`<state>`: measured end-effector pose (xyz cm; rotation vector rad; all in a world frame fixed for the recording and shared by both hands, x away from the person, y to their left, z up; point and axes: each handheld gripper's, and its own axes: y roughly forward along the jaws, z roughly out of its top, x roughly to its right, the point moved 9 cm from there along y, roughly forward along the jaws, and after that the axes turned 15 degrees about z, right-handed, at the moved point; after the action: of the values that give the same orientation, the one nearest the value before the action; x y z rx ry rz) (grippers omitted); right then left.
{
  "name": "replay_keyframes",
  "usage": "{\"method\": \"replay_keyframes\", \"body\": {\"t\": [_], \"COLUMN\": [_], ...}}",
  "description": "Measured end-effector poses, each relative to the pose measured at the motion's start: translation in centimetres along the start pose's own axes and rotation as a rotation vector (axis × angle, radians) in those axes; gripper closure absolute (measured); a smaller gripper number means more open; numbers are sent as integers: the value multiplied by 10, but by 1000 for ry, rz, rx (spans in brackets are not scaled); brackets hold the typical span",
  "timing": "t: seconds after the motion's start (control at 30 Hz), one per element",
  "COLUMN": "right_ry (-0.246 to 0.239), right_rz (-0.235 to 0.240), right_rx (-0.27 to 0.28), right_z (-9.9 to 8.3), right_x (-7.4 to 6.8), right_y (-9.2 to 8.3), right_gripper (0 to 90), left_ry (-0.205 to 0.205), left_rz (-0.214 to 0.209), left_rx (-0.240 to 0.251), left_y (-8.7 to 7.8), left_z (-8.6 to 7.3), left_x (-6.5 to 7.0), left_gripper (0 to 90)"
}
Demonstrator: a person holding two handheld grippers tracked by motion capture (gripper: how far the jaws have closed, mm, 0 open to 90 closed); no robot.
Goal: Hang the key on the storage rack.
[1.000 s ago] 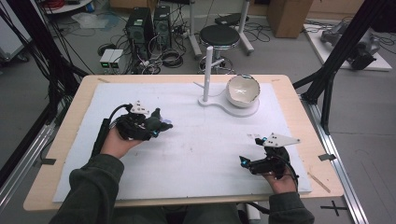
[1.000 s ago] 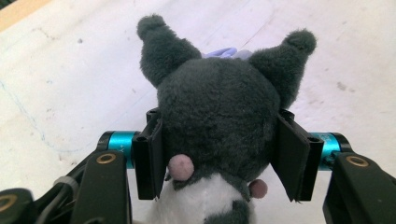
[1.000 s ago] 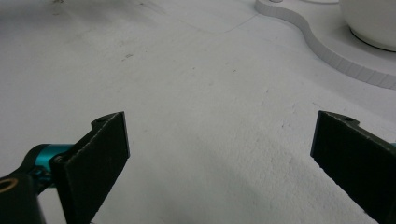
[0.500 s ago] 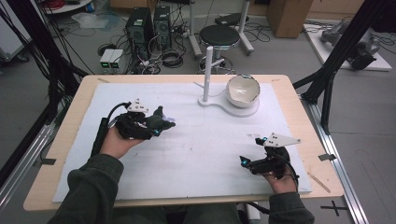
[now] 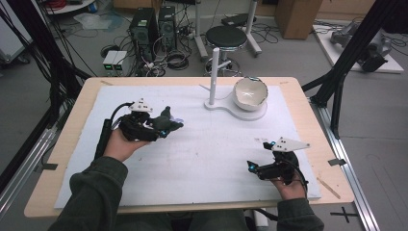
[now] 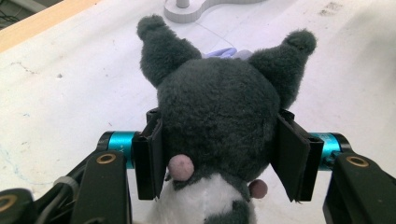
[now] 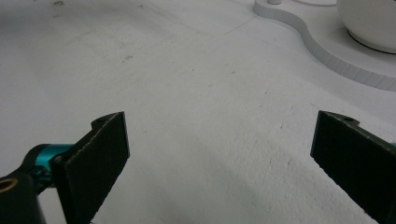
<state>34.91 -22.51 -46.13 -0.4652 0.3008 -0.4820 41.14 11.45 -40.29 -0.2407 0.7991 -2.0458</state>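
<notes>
A dark grey plush toy (image 6: 219, 112) with two pointed ears, pink spots and a white belly sits between my left gripper's jaws, both pads pressed into its sides. In the high view my left gripper (image 5: 169, 126) holds that plush toy (image 5: 165, 118) just above the white mat, left of centre. My right gripper (image 5: 251, 166) rests low near the mat's front right; in the right gripper view my right gripper (image 7: 219, 154) stands open with bare mat between its pads.
A white stand with an upright post (image 5: 213, 77) and a white bowl (image 5: 250, 93) on its base sits at the back centre-right. The white mat (image 5: 211, 154) covers a wooden table (image 5: 67, 139). Stool, computers and cables lie on the floor behind.
My left hand has carried the plush toy slightly to the right. The right gripper has stayed where it was.
</notes>
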Motion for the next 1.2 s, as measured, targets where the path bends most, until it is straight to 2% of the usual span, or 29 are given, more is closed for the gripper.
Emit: {"method": "replay_keyframes", "body": {"t": [0.17,0.73,1.2], "right_ry": [0,-2,-8], "right_rz": [-3,-1,-5], "right_rx": [-1,5,1], "right_z": [0,1,0], "right_x": [0,0,1], "right_y": [0,0,0], "right_gripper": [34,35,34], "left_ry": [-8,-10,-26], "left_rz": [-9,-49,-61], "left_rx": [6,29,22], "left_y": [-1,-4,0], "left_z": [4,36,45], "left_x": [0,6,6], "left_gripper": [425,425,425]}}
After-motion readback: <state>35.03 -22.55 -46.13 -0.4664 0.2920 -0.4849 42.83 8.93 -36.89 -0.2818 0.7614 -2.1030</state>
